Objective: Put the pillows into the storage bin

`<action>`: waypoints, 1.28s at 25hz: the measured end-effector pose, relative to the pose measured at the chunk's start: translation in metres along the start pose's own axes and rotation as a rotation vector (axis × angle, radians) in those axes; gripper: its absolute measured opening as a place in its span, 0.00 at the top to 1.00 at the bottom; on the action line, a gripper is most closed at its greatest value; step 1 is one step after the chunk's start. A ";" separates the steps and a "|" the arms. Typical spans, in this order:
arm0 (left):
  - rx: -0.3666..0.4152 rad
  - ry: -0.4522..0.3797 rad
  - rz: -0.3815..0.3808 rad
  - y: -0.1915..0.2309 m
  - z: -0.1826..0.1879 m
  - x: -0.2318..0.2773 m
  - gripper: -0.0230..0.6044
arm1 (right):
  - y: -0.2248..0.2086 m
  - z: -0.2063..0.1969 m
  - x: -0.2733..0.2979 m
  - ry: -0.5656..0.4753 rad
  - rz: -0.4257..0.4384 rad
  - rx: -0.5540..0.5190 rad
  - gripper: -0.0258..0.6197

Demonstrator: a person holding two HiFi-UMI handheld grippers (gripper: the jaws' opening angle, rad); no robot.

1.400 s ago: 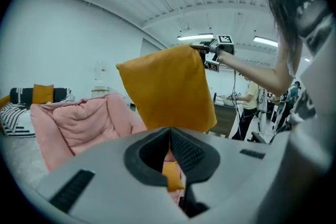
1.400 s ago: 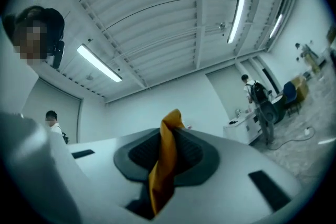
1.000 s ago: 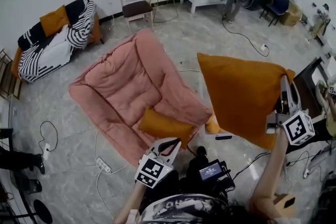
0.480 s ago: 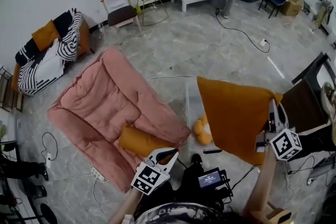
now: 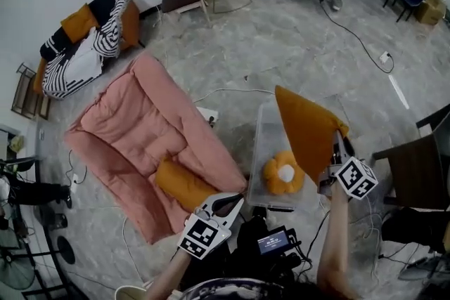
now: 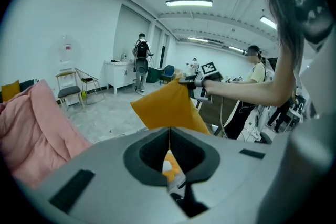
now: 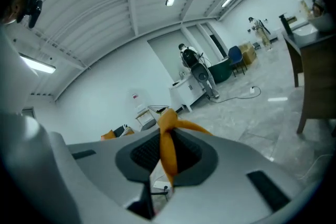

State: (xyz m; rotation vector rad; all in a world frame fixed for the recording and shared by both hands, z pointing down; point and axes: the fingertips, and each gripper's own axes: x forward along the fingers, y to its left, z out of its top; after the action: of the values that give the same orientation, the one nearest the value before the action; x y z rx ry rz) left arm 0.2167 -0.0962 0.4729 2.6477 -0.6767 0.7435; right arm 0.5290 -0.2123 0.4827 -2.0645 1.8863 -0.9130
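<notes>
Head view: right gripper (image 5: 342,145) clamped on one corner of an orange pillow (image 5: 304,130); the pillow hangs on edge over the clear storage bin (image 5: 259,140), its lower part inside the bin's outline. Whether it touches the bin cannot be told. A flower-shaped cushion (image 5: 283,175), orange with a white centre, lies in the bin. Left gripper (image 5: 226,204) is low, near the person's body, between the bin and a pink floor mattress (image 5: 140,130). A second orange pillow (image 5: 184,184) lies on the mattress's near edge. Left gripper view: left gripper (image 6: 169,132) has its jaws brought together, nothing between them; through the gap below the tips the flower-shaped cushion (image 6: 169,166) shows. Beyond, the orange pillow (image 6: 167,107) hangs from the right gripper (image 6: 190,81); pink floor mattress (image 6: 31,128) at left. Right gripper view: right gripper (image 7: 167,134) jaws narrow, pinching a bunched fold of the orange pillow (image 7: 169,157), the fabric running up and down between the pads.
</notes>
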 end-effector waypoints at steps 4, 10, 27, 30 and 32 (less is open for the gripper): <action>-0.037 0.022 0.072 0.014 -0.003 -0.001 0.94 | -0.033 -0.046 0.060 0.086 -0.041 0.067 0.90; -0.119 0.083 0.178 0.034 -0.035 -0.014 0.94 | -0.062 -0.192 0.116 0.403 -0.097 0.112 0.89; -0.211 0.073 0.281 0.034 -0.067 -0.047 0.94 | 0.014 -0.291 0.075 0.664 0.161 -0.026 0.61; -0.230 0.071 0.294 0.033 -0.078 -0.061 0.94 | 0.030 -0.275 0.053 0.639 0.205 -0.024 0.61; -0.232 0.070 0.302 0.033 -0.085 -0.071 0.94 | 0.040 -0.266 0.039 0.619 0.230 -0.030 0.61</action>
State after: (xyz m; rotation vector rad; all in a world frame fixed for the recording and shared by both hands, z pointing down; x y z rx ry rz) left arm 0.1113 -0.0639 0.5088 2.3262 -1.0877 0.7782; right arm 0.3471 -0.1880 0.6836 -1.6367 2.3674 -1.5967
